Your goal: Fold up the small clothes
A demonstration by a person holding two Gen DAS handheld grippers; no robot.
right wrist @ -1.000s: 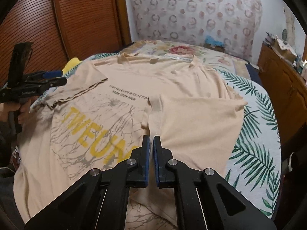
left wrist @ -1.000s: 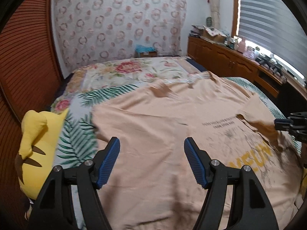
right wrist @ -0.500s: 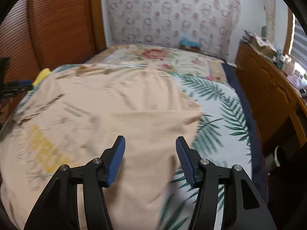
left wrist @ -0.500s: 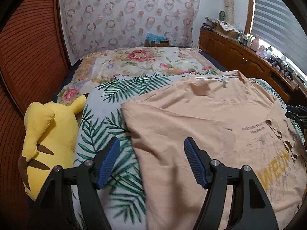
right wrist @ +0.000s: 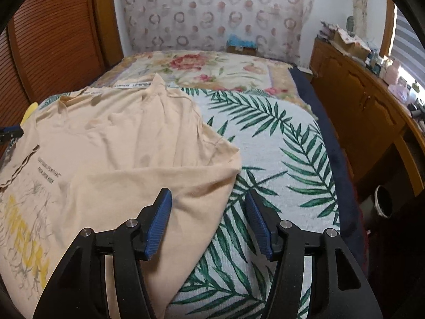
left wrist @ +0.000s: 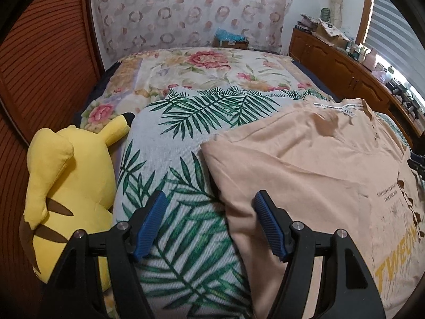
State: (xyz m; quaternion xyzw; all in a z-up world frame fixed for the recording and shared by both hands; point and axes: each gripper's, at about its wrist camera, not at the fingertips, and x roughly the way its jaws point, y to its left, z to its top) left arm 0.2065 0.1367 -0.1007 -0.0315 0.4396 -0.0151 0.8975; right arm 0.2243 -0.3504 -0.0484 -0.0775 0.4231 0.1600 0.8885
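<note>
A peach T-shirt (left wrist: 305,180) with yellow letters lies flat on the palm-leaf bedspread (left wrist: 180,138), both its sides folded in over the print. My left gripper (left wrist: 209,212) hovers open over the shirt's left folded edge, one finger above the bedspread and the other above the cloth. In the right wrist view the T-shirt (right wrist: 119,154) fills the left half. My right gripper (right wrist: 208,210) stands open over its right folded edge with nothing pinched. The tip of the other gripper (right wrist: 10,133) shows at the far left edge.
A yellow plush toy (left wrist: 66,186) lies at the bed's left side against a louvred wooden wardrobe (left wrist: 39,66). A floral blanket (left wrist: 207,71) covers the far end. A cluttered wooden cabinet (right wrist: 358,93) runs along the right, with a white pot (right wrist: 383,202) on the floor.
The right gripper went from shut to open, letting go of the folded-in side. Both grippers moved outward from the shirt's middle to its left and right edges.
</note>
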